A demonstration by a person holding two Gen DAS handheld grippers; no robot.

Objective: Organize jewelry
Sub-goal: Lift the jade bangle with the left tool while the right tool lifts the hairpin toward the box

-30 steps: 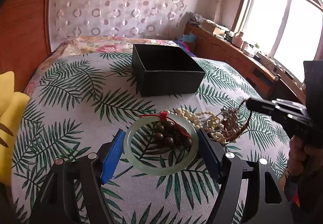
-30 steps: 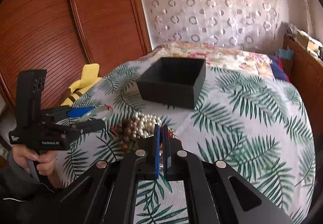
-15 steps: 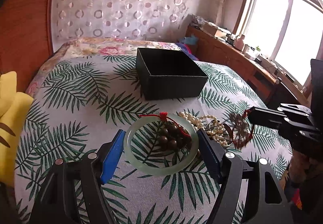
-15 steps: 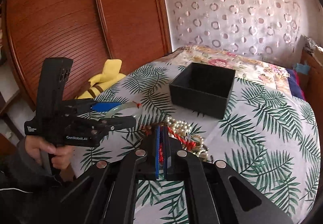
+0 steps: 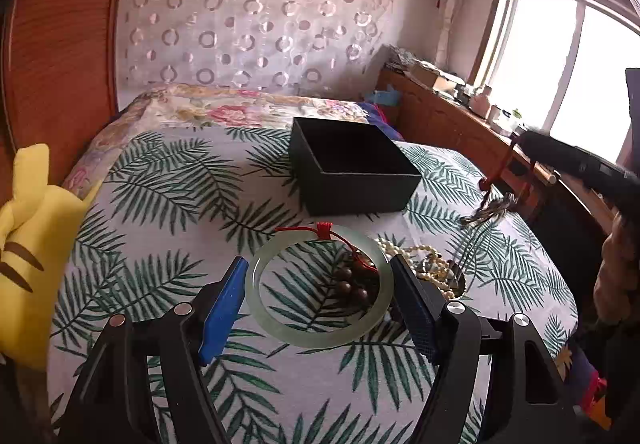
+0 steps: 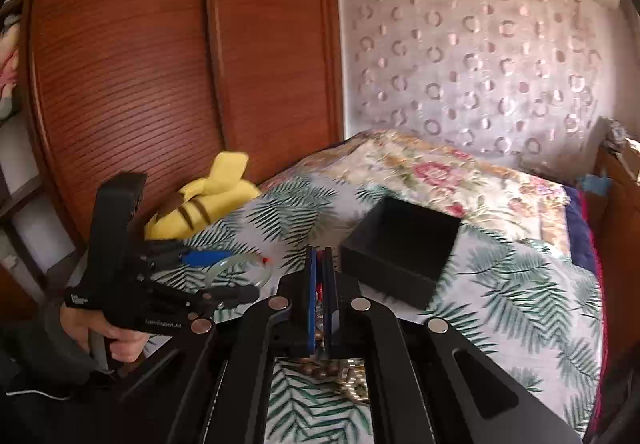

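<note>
Jade bangle (image 5: pixel 318 290) sits pinched in spread left tongs (image 5: pixel 319 298); right tongs (image 6: pixel 319 300) squeeze a red-corded charm (image 5: pixel 494 200).

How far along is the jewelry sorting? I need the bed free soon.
Nothing looks packed yet: the black box shows no jewelry inside. In hand: the left gripper holds the jade bangle between its fingers, and the right gripper is shut on a red-corded piece lifted above the bed. Left: both of those, plus the pearl strand and wooden beads on the bedspread.
</note>
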